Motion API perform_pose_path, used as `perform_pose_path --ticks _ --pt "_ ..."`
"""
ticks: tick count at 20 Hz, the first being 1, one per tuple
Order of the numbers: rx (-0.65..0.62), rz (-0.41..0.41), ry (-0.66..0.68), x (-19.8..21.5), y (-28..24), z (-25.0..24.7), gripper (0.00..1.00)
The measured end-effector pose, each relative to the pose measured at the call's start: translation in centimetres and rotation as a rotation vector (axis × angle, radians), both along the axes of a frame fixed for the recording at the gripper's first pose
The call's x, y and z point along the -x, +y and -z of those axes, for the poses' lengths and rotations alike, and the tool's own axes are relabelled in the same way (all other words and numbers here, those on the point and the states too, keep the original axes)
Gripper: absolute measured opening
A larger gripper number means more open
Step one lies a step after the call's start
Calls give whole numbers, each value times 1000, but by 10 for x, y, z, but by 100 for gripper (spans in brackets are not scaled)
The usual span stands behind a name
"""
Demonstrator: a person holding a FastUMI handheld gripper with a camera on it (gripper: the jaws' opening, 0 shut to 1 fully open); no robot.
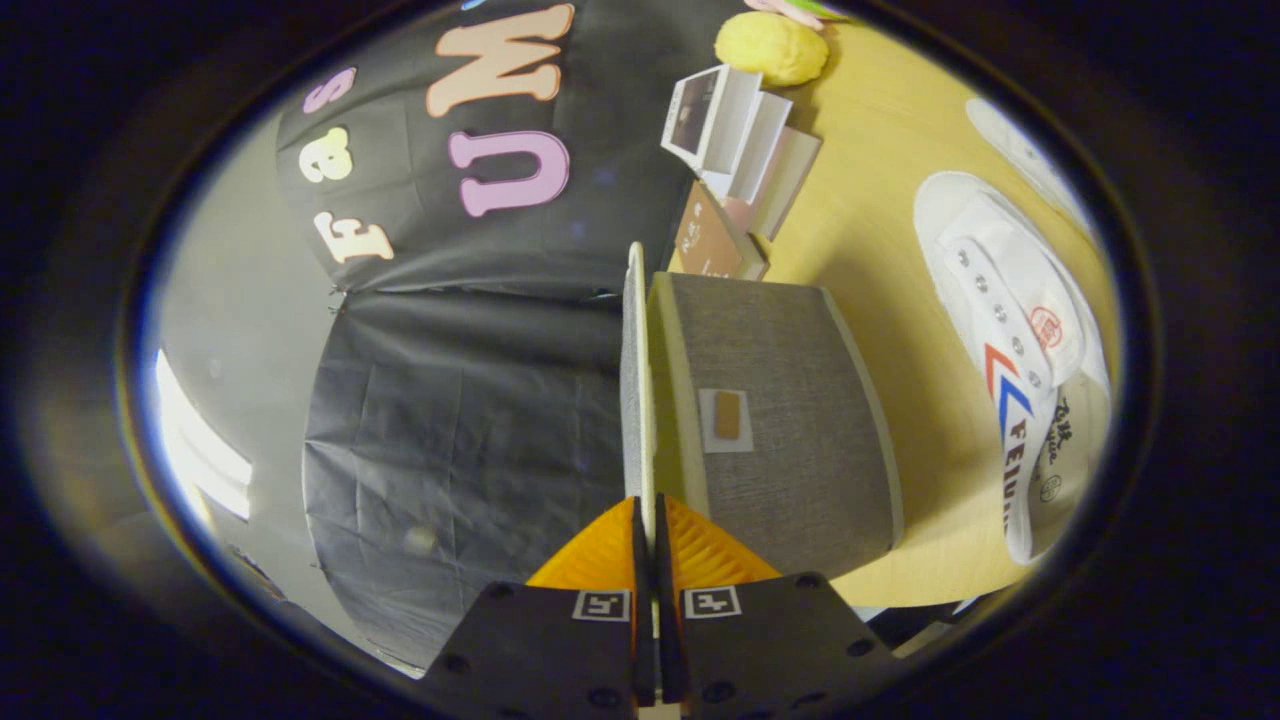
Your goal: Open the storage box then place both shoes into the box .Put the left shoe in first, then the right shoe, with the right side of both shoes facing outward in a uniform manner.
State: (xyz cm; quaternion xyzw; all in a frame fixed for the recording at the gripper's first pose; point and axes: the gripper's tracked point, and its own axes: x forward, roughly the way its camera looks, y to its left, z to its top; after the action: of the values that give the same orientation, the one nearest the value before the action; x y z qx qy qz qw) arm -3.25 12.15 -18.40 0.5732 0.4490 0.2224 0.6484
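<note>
I have the gripper (646,520) pinched on the edge of the storage box's lid (634,380).

Both fingers press on the thin pale lid, which runs straight ahead from the fingertips, edge-on to me. The storage box (790,420), grey fabric with a small tag on its face, sits just beside the lid on the wooden table (880,200). A white shoe (1010,340) with red and blue stripes lies past the box, its long axis roughly parallel to the lid.

Gripper (646,525): two ribbed wedge-shaped fingers on flat black mounting plates, each plate bearing screws and one square black-and-white marker.
</note>
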Motion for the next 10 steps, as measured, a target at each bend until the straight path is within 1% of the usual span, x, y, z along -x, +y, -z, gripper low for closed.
perform_pose_path --ticks 6,10 --pt "7 -42 -78 -8 25 -56 6" --pt "48 -95 -165 -15 60 -91 7"
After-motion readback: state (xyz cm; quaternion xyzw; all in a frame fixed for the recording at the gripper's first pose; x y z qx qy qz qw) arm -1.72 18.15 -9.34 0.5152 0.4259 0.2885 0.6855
